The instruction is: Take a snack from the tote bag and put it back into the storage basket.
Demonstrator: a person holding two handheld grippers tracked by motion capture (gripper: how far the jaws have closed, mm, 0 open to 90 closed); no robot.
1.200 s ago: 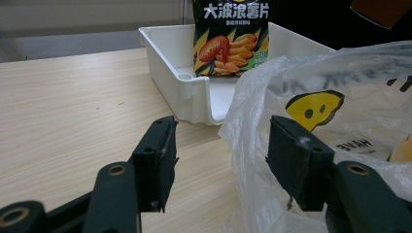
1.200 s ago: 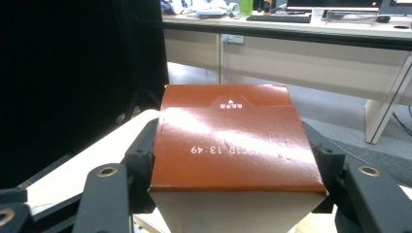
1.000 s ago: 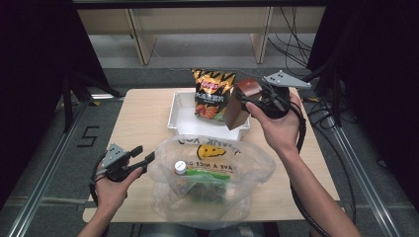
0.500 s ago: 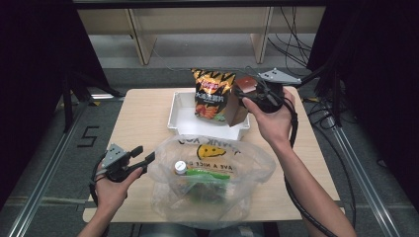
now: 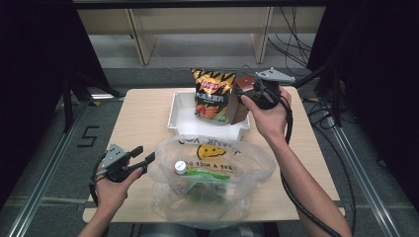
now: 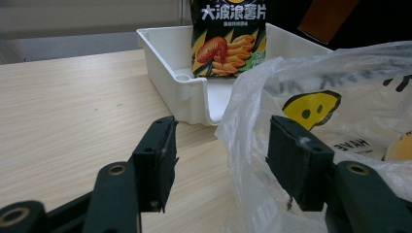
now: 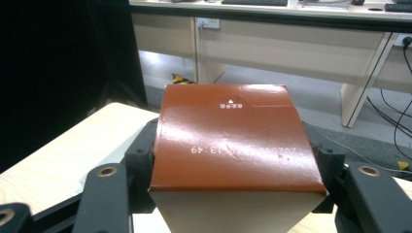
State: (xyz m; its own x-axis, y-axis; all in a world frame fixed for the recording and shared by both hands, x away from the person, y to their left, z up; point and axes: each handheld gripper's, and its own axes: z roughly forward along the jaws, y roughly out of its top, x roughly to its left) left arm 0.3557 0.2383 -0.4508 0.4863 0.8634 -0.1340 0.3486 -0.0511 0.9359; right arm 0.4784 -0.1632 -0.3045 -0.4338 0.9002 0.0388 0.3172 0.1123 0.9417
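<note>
My right gripper [image 5: 243, 97] is shut on a red-brown carton [image 5: 238, 107], its jaws pressing both sides [image 7: 233, 141]. It holds the carton over the right end of a white tray [image 5: 179, 112], right beside a chips bag [image 5: 211, 95] that stands in the tray. At the near left, my left gripper [image 5: 143, 159] rests low over the table with its jaws open. The left rim of a clear plastic bag with a yellow smiley [image 5: 217, 163] lies loosely between those jaws [image 6: 221, 145], unpinched. Inside the bag are a white-capped bottle [image 5: 181, 167] and a green packet [image 5: 207, 178].
The wooden table [image 5: 143, 123] has bare surface to the left of the tray and along its right side. Metal rails run along the floor on both sides. Cables trail from the right gripper past the table's right edge.
The right hand has carried the carton a little farther from the person and lower, closer beside the chips bag over the tray. The left hand and the plastic bag have stayed put.
</note>
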